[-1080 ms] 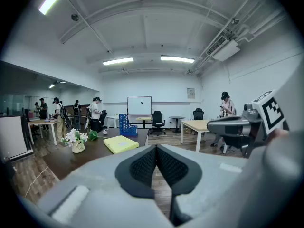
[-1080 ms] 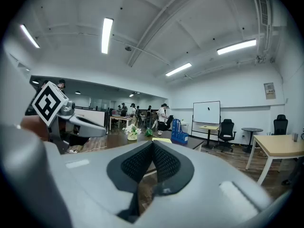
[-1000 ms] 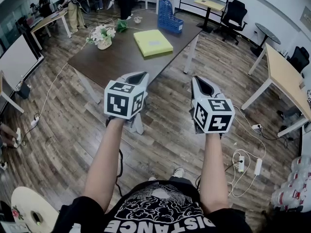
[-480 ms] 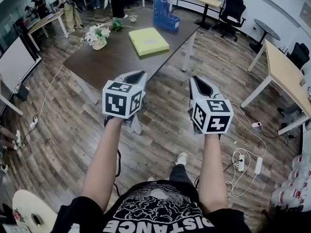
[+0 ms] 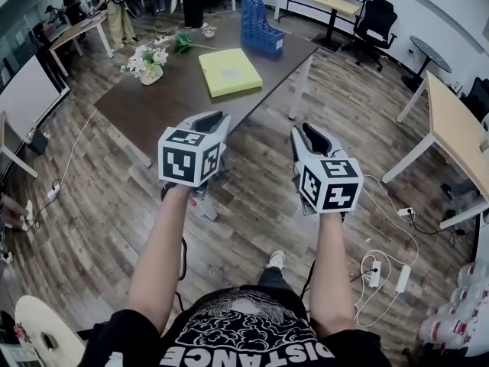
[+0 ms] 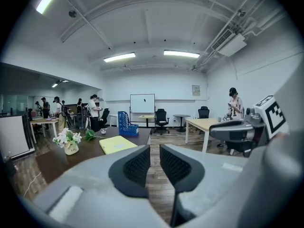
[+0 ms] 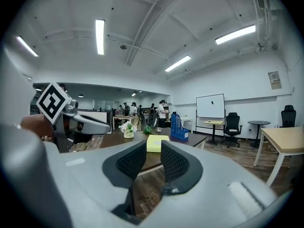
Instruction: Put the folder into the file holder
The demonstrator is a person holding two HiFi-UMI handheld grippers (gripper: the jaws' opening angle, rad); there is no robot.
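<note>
left gripper (image 5: 212, 118) and right gripper (image 5: 312, 133), empty, jaws just cracking open; best spread wider, then take the folder (image 5: 229, 72) by its near edge.

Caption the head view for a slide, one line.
Left gripper and right gripper, jaws just opening on nothing, face the table with yellow folder and blue file holder.
</note>
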